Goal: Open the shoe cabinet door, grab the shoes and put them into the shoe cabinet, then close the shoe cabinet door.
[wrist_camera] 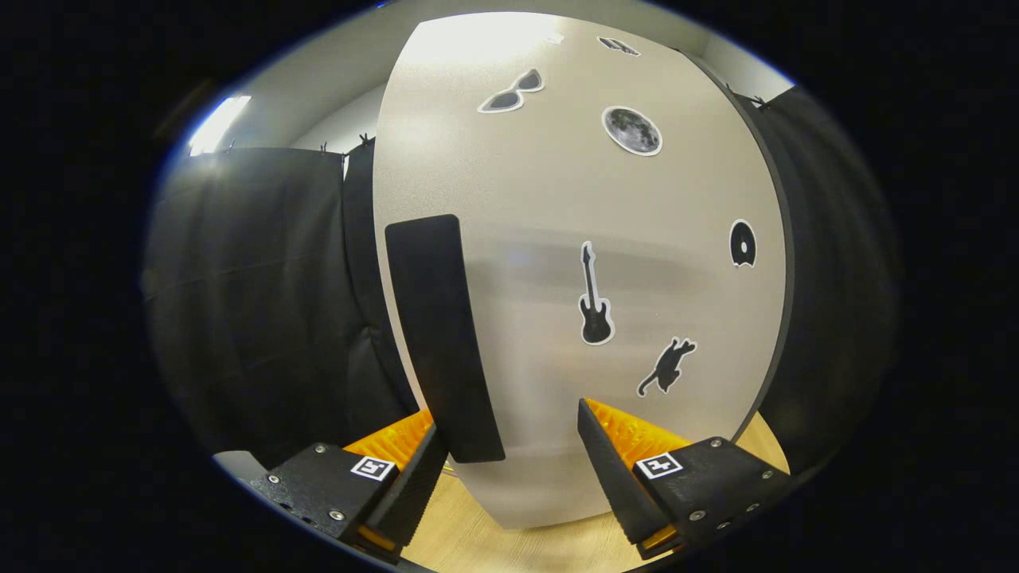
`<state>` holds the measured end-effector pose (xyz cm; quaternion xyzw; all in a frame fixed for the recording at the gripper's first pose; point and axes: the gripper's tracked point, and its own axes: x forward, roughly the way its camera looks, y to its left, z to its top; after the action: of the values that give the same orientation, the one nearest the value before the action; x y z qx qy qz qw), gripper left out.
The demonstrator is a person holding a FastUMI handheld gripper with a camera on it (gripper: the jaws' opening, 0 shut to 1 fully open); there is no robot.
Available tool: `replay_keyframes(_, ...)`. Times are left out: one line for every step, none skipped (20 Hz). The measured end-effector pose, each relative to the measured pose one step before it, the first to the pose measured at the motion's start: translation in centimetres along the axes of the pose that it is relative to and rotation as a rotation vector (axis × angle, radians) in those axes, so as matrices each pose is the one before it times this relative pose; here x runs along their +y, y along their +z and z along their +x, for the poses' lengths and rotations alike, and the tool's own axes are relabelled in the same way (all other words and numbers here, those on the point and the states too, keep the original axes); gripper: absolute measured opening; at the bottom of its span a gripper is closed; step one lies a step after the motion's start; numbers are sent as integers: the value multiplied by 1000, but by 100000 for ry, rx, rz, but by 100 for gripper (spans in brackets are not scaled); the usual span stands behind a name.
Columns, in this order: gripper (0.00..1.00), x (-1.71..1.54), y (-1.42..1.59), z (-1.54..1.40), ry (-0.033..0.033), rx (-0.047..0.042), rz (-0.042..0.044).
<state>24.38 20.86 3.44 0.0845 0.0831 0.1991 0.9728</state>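
Hand-held gripper | fingers wide apart | black handle between | cabinet door closed

Pale wood-grain floor below, showing between and just beyond the gripper fingers, which stand apart with nothing pressed between them. Standing directly on that floor: a shoe cabinet, its light grey door closed and facing forward, lower edge meeting the boards just ahead of the fingers. A further patch of the same floor visible past the cabinet's right side, running up to the black cloth wall.
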Motion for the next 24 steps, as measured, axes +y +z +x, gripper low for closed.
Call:
replay_keyframes(95, 84, 40, 223, -290, -123, 182)
replay_keyframes(95, 110, 52, 202, -257, -697, 436)
replay_keyframes(94, 69, -47, 254, -208, -96, 490)
replay_keyframes(95, 123, -4, 201, -115, -460, 585)
replay_keyframes(94, 28, 7, 255, -62, -96, -88)
replay_keyframes(95, 24, 27, 254, -381, -287, 245)
replay_keyframes(95, 3, -21, 194, -1113, -211, -89)
replay_keyframes(95, 19, 47, 111, -1456, -565, -540)
replay_keyframes(95, -27, -53, 39, -1332, -507, -1557)
replay_keyframes(95, -51, -28, 119, -1343, -662, -1508)
replay_keyframes(95, -51, -26, 166, -1239, -454, -486)
replay_keyframes(95, 91, -12, 92, -907, -439, -17)
replay_keyframes(95, -23, 32, 155, -813, -339, 95)
replay_keyframes(95, 41, 83, 82, -789, -450, -56)
replay_keyframes(95, 12, 82, 120, -806, -391, -227)
replay_keyframes(95, 65, -7, 140, -499, -343, -176)
replay_keyframes(96, -18, 100, 55, -369, -719, -143)
replay_keyframes(96, -47, -72, 124, -410, -127, 236)
replay_keyframes(96, -5, 64, 150, -389, -209, 21)
replay_keyframes(96, 1, 19, 140, -457, -94, 19)
replay_keyframes(96, -60, -41, 103, -432, 96, -288)
replay_keyframes(96, -25, 21, 131, -325, -25, -333)
replay_keyframes(96, -3, -13, 106, -291, 204, -219)
replay_keyframes(97, 11, -13, 94, -342, 164, 66)
